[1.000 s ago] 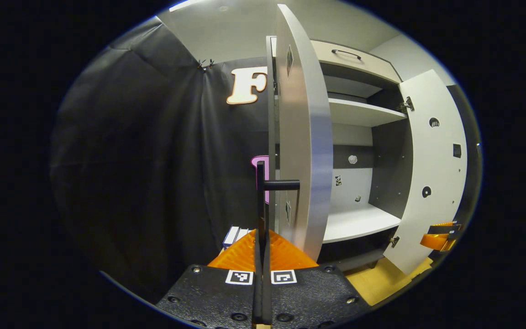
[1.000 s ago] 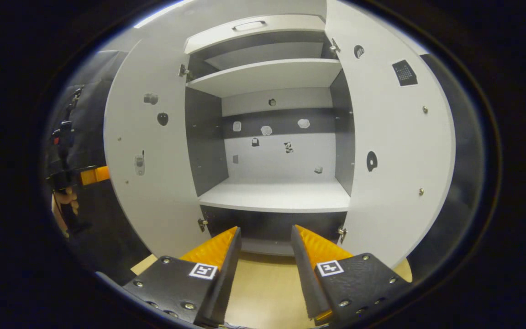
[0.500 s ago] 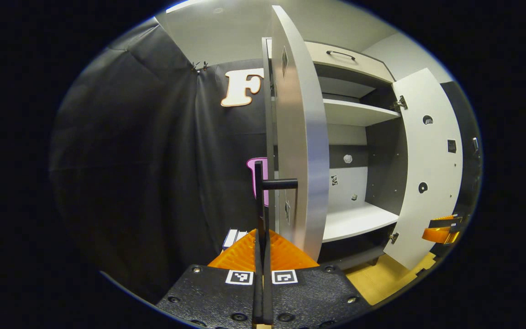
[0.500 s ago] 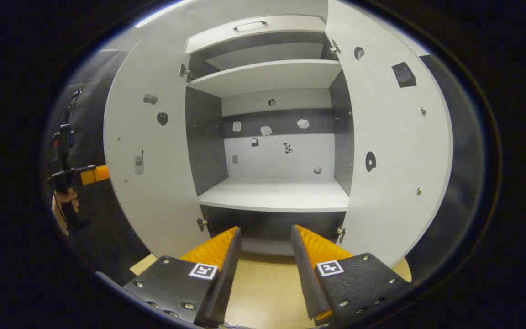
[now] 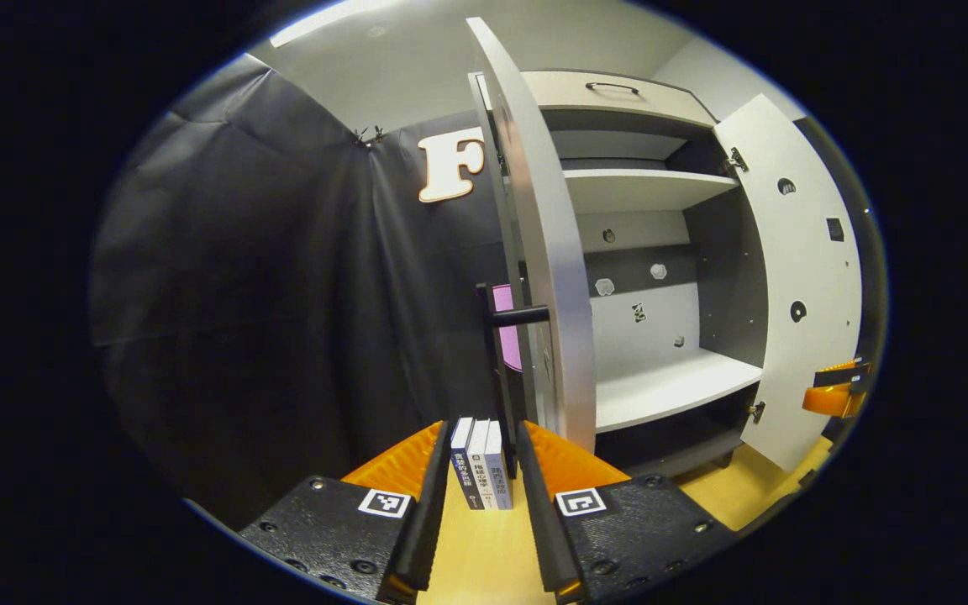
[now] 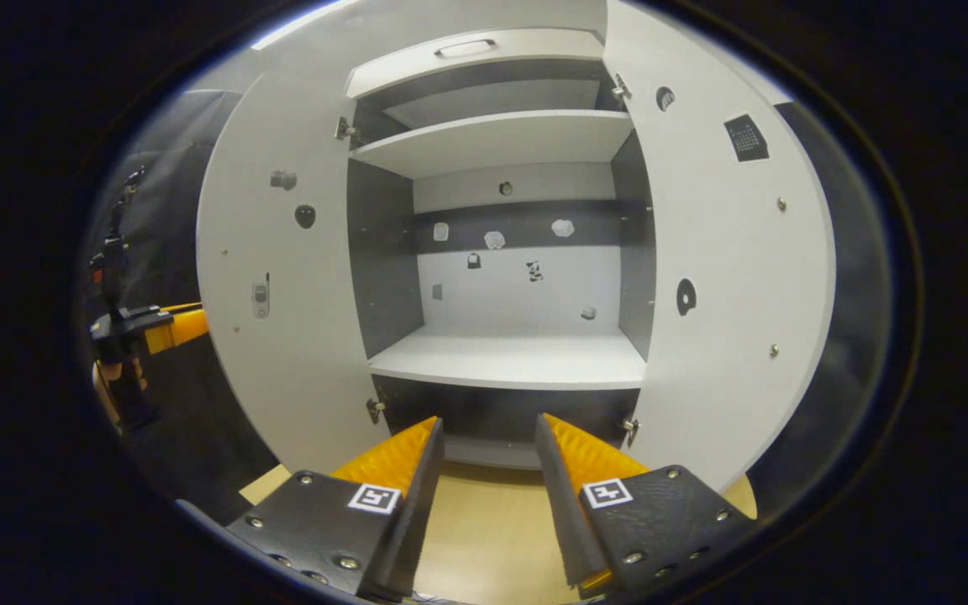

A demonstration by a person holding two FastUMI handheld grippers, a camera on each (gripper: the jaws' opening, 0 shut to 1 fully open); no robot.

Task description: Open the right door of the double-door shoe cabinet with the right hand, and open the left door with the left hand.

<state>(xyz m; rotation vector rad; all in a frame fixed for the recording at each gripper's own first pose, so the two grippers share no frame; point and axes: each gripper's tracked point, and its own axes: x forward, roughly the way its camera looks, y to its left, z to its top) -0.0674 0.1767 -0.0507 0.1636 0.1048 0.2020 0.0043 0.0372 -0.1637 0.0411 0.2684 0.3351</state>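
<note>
Now both doors of the shoe cabinet [image 6: 501,252] stand wide, so you hold nothing: your left gripper [image 5: 474,479] has jaws released just short of the left door [image 5: 551,277] handle [image 5: 511,318], your right gripper [image 6: 488,470] likewise parted before the right door [image 6: 728,277].

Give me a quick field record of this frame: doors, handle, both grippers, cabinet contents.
left door: swung open, seen edge-on
right door: swung open
left door handle: free, ahead of the fingers
left gripper: open, holding nothing
right gripper: open, facing the cabinet interior
shelves: bare
books: three upright on the floor, beyond the left gripper
</note>
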